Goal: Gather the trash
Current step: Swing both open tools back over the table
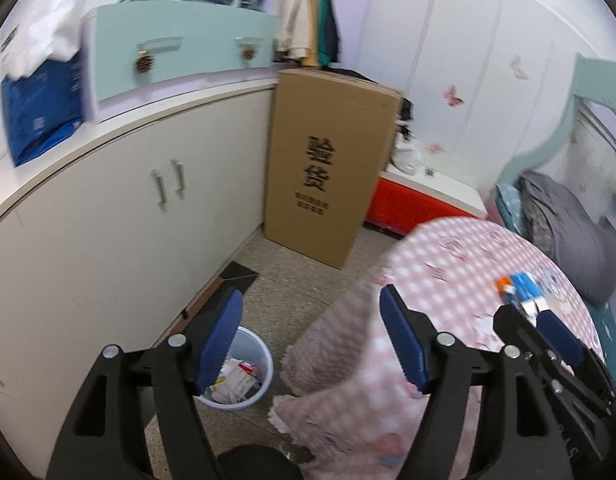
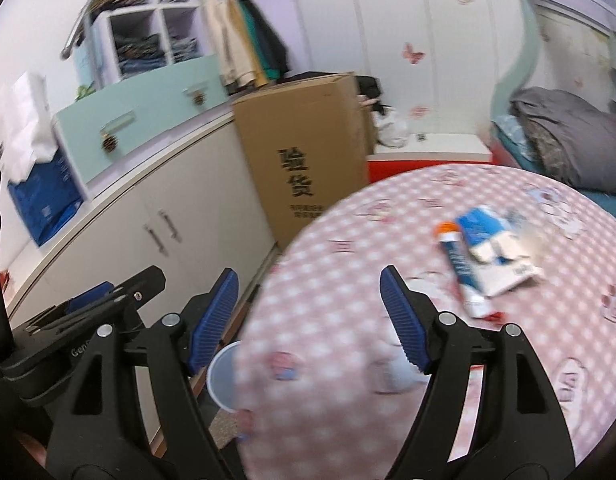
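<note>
Your left tongs [image 1: 311,338] and right tongs [image 2: 309,316] both stand wide, nothing between them. The tube [image 2: 462,270] and carton [image 2: 494,254] lie side by side on the bed [image 2: 340,280], right of centre, long axes running upper left to lower right. The bin [image 1: 249,376] sits at lower left on the floor.

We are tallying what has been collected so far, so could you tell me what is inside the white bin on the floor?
The white bin holds crumpled paper and packaging, mostly white with some red and yellow. The left gripper finger covers its near side, and anything beneath the top layer is hidden.
</note>
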{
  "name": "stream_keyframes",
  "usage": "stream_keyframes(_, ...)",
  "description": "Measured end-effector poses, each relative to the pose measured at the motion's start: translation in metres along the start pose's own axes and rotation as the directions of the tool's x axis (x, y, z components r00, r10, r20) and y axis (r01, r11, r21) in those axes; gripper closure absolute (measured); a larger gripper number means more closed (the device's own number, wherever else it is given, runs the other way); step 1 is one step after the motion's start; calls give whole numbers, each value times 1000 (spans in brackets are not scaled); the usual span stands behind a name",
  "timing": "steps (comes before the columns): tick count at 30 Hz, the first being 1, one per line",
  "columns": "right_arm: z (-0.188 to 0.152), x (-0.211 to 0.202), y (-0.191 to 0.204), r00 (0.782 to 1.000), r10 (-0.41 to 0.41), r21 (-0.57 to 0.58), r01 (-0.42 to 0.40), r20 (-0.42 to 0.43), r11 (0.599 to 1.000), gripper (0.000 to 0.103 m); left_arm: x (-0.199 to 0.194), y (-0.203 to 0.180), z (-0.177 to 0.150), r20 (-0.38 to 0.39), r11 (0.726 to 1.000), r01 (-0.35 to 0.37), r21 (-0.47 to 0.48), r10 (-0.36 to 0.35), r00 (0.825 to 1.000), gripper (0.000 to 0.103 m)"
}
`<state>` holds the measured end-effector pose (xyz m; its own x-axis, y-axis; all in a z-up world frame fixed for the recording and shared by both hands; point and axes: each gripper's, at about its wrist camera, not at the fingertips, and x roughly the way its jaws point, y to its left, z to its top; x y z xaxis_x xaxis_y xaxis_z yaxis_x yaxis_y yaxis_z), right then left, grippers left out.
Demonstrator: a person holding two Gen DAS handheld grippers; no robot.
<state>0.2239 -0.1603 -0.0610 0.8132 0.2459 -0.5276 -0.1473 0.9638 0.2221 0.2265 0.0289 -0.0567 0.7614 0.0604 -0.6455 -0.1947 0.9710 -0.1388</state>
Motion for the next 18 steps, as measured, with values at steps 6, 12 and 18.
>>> stream_keyframes(6, -9, -17, -83, 995, -97, 111, 99, -20, 989, 30, 8, -64, -14, -50, 994, 63, 86, -58, 997, 31)
stream_keyframes(12, -21, -18, -141, 985, -158, 186, 170, -76, 968, 30, 22, -117, -29, -96, 981, 99, 165, -83, 992, 30)
stream_keyframes(18, -26, -21, -185, 979, -187, 253, 202, -81, 946, 30, 41, -163, -40, -155, 965, 164, 207, -133, 979, 30)
